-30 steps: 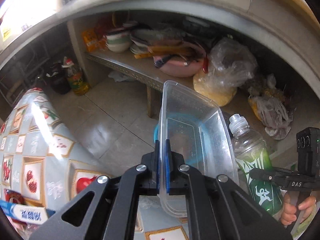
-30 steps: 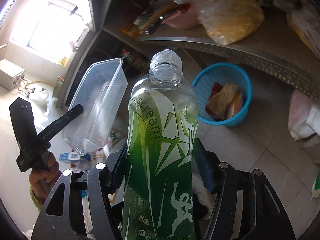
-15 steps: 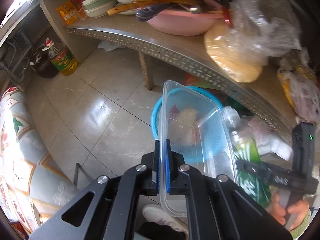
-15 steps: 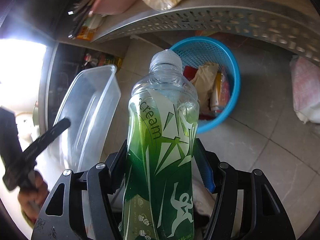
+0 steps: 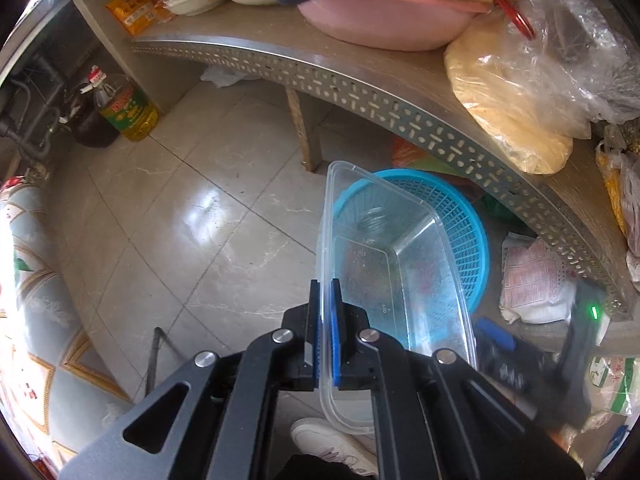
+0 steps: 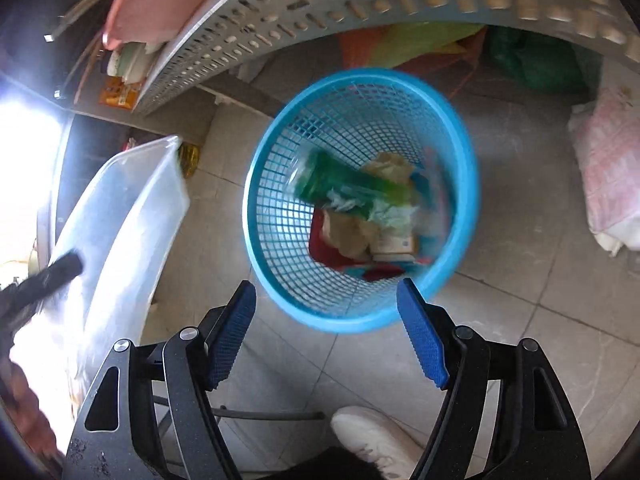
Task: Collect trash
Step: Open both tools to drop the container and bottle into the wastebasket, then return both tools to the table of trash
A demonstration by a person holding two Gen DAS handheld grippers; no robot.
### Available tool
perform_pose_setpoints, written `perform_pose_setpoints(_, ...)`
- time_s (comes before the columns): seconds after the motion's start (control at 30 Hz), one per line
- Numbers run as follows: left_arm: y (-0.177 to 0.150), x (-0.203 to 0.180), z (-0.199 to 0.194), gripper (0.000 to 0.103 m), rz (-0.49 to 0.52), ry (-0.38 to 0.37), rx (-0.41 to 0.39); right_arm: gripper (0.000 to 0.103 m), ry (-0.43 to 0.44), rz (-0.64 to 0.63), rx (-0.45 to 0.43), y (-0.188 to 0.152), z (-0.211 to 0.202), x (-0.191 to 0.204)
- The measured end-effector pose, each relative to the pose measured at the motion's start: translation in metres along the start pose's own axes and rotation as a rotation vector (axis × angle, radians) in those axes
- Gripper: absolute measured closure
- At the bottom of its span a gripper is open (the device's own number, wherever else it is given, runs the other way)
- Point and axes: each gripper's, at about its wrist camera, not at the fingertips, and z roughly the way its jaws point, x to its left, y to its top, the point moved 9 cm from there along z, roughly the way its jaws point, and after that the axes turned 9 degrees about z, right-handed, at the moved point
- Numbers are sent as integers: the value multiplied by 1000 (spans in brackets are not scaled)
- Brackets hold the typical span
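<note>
Now your right gripper (image 6: 326, 332) is spreading empty: the green-labelled plastic bottle (image 6: 352, 188) is lying in the blue mesh basket (image 6: 276, 280) at twelve o'clock, while your left gripper (image 5: 325, 344) is pinching the clear plastic tub (image 5: 400, 280), which goes next.

Blue mesh basket (image 6: 280, 184), green-and-white bottle (image 6: 352, 190), clear container (image 5: 400, 264), pink basin (image 5: 384, 16), blue-padded black fingers (image 6: 420, 336)

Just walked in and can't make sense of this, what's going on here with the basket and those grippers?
A person is collecting trash with two handheld grippers. The right gripper is empty above the blue basket, its jaws opening, and the green bottle lies inside the basket on other rubbish. The left gripper is clamped on the wall of a clear plastic container, held over the basket and not yet dropped.
</note>
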Motion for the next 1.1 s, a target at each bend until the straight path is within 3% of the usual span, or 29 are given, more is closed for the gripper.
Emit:
perform_pose_setpoints(0.23, 22, -32, 14, 94, -67, -150, -29, 33, -7, 39, -29, -20, -26, -17)
perform_pose_setpoints(0.3, 30, -41, 15, 80, -80, -174, -59, 33, -13, 51, -19, -24, -28, -21)
perform_pose_setpoints(0.33, 33, -44, 13, 59, -87, -180, -68, 33, -15, 54, -14, -26, -32, -23)
perform_pose_setpoints(0.37, 33, -46, 10, 47, -94, -181, -76, 33, -17, 54, -9, -27, -32, -25)
perform_pose_setpoints(0.47, 34, -53, -13, 40, -89, -230, -132, 33, -31, 38, 2, -34, -35, -30)
perform_pose_setpoints(0.67, 23, -42, -92, 34, -36, -222, -256, 33, -48, -1, 21, -48, -44, -35)
perform_pose_setpoints(0.93, -43, -21, -203, 22, 2, -189, -394, 33, -83, -143, -33, -64, -76, -21)
perform_pose_setpoints(1.1, -110, -2, -255, 18, -65, -187, -479, 33, -129, -272, -117, -71, -107, 3)
